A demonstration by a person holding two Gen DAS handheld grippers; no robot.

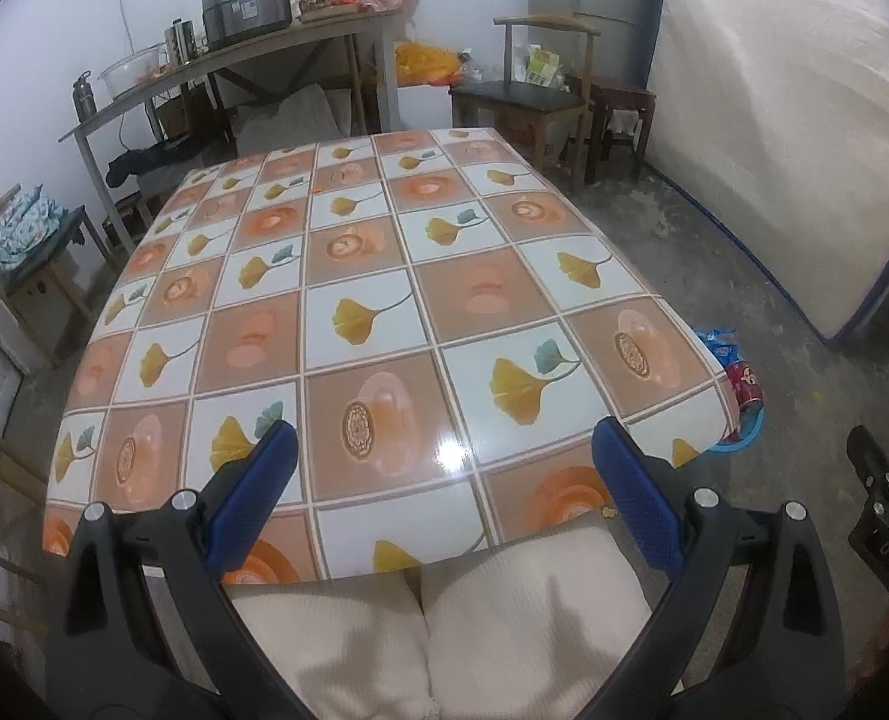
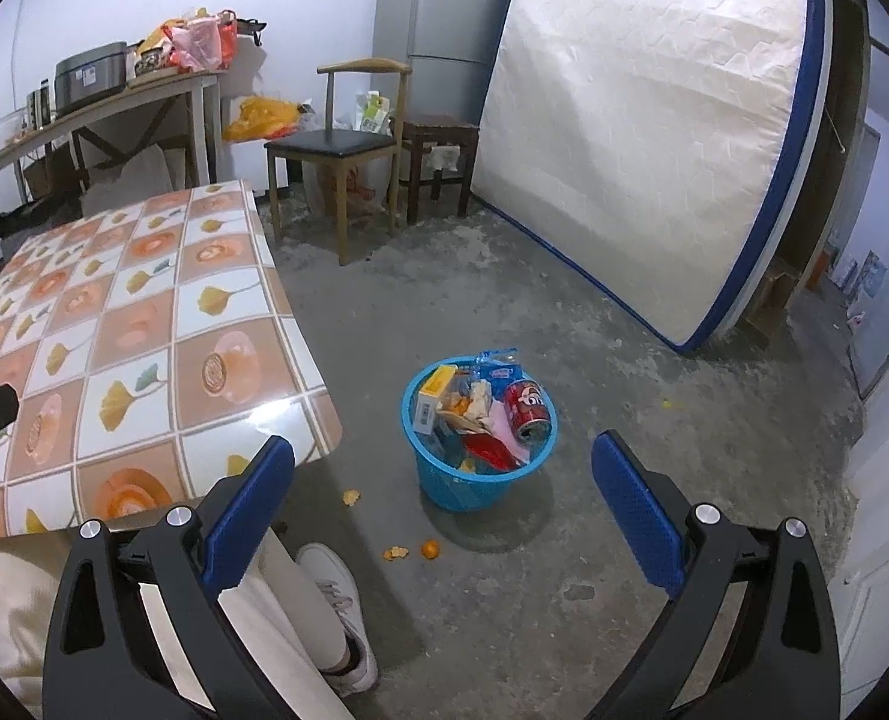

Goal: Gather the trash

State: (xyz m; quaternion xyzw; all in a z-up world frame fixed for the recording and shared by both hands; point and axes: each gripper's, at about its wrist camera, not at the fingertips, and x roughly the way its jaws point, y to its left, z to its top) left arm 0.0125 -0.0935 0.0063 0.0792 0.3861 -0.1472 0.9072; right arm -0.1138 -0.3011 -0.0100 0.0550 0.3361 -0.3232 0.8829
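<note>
- Looking along the left gripper, its blue-padded fingers are spread wide with nothing between them, held above the near edge of the table.
- The flowered oilcloth on that table shows no wrapper, can or peel anywhere on it in this view; only a tiny orange crumb sits by the near edge, so the tabletop part of the job looks done.
- Past the table's right corner, the rim of the blue basket and a red can in it just peek out; the person's pale trousers fill the bottom of the view.
- Turning to the right wrist view, the right gripper is likewise fully spread and empty, aimed at the floor beside the table.
- The blue trash basket stands on the concrete floor, well apart from the table leg side, heaped with a red drink can, a yellow-and-white box, snack packets and peel.
- What seems left lies on the floor: orange peel scraps near the table corner, another scrap and a small orange piece just in front of the basket, beside the person's white shoe.
- A yellow speck farther right may also need picking up; I cannot tell what it is.
</note>
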